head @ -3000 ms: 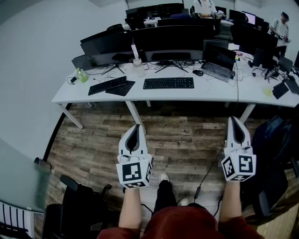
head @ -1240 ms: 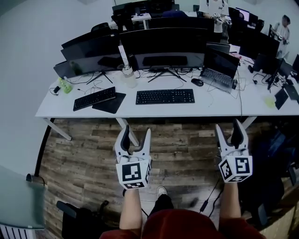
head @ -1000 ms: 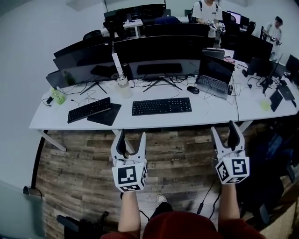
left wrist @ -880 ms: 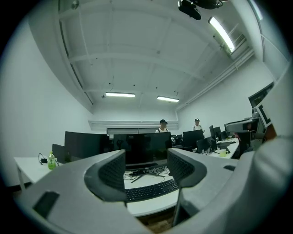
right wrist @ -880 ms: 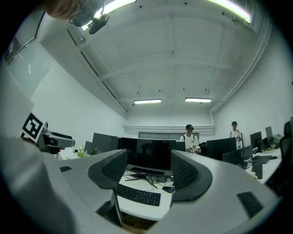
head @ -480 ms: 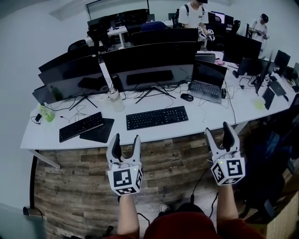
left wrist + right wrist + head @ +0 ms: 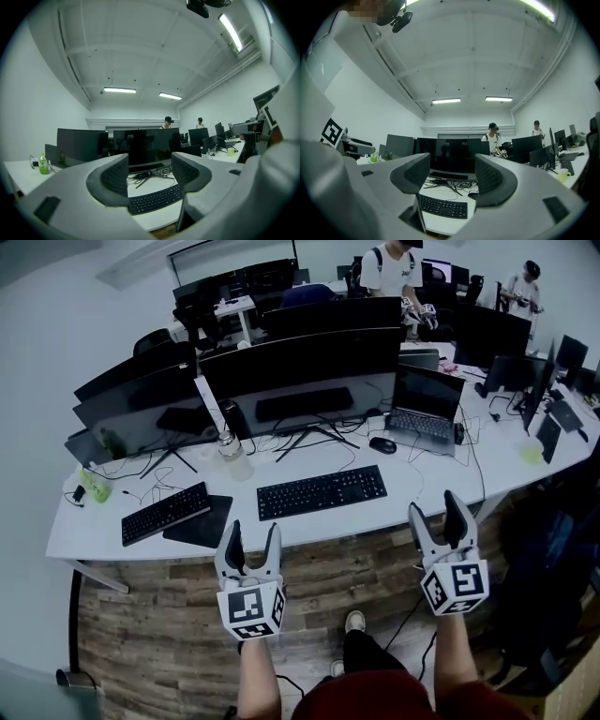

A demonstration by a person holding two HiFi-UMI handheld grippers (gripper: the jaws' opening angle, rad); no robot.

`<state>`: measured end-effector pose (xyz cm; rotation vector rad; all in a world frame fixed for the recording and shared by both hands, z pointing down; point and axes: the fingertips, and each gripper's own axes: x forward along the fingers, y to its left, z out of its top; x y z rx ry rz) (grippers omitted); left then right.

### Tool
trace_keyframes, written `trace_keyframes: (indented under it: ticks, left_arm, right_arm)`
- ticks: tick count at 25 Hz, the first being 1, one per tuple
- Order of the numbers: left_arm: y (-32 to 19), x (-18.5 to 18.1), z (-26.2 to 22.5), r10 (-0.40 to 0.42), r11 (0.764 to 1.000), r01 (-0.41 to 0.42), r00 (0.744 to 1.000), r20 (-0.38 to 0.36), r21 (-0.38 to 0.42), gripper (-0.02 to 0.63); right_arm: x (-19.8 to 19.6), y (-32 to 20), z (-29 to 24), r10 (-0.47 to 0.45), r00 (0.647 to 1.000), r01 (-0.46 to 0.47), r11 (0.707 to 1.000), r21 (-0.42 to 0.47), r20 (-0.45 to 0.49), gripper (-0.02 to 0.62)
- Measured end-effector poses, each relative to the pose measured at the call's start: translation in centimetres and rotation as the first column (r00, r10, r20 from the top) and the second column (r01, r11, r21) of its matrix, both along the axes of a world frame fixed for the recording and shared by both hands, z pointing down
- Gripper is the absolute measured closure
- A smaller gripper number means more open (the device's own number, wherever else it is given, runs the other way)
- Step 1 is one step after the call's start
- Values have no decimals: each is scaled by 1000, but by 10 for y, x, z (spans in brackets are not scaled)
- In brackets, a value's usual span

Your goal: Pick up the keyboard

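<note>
left gripper hovering with fingers spread around nothing, second keyboard lying ahead-left of them, black keyboard lying on the white desk beyond and between both pairs of fingertips, right gripper hovering with fingers spread, empty

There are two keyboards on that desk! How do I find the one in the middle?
Find the long white desk that runs across the room. Right in front of the big middle monitor lies a black keyboard. Unlike the other keyboard at the left, by a dark mat, it sits on bare white desk.
</note>
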<state>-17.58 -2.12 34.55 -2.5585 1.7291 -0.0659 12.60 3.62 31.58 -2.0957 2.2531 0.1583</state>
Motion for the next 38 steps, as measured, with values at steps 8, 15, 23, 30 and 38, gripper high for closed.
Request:
trace_keyframes:
  ticks: [8,15,23,30,38]
  left_arm:
    - [-71,25,-14,9,1000,-10,1000,25,19,339]
    - [-130,64,-20,44,999,-45,999,24,22,339]
    - [-183,117,-27,92,995,-94,995,33,33,339]
    - [-214,127,-24,71,997,-72,997,34,25,339]
    - [-236,104,-4,15,1000,-14,999,45,-23,339]
  right_arm:
    - [31,-69,0,19,999,-20,1000,18,43,314]
    - [68,-117,-3,51,997,-52,999,15,52,314]
    - [118,-157,-3,95,993,-97,995,25,70,314]
    - [138,-187,1,86,994,-87,996,17,71,314]
    - [130,-224,19,45,995,-44,999,-7,88,314]
